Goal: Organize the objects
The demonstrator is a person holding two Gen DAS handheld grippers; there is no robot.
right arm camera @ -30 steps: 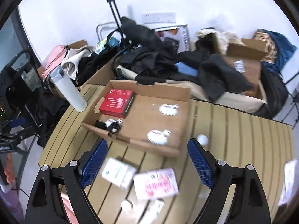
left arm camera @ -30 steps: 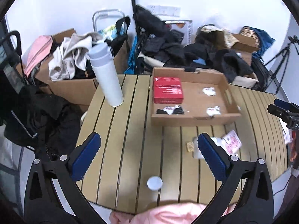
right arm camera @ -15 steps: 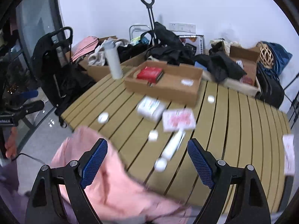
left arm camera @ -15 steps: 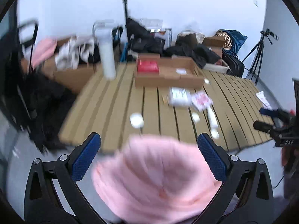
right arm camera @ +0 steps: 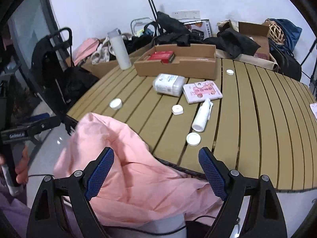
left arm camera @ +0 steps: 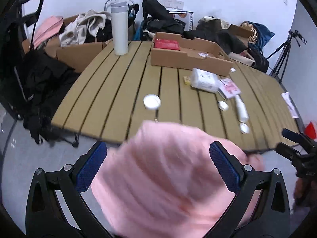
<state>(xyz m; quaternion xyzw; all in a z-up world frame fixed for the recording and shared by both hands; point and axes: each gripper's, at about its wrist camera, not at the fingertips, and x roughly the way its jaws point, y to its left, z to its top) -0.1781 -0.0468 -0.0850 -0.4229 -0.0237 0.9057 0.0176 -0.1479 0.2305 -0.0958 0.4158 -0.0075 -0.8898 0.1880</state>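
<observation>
On the bench point(right arm camera: 257, 119): four white round caps point(right arm camera: 193, 139), one white spray bottle point(right arm camera: 202, 117), one white wipes pack point(right arm camera: 168, 84), one pink packet point(right arm camera: 202, 91), one cardboard tray point(right arm camera: 178, 67) holding one red box point(right arm camera: 161, 56), one tall white flask point(right arm camera: 119, 49).

Soft, even light on my views; the pink cloth point(left arm camera: 168, 178) smears with motion blur, and fisheye edges bend into black corners.

Labels too blurred — none readable.
</observation>
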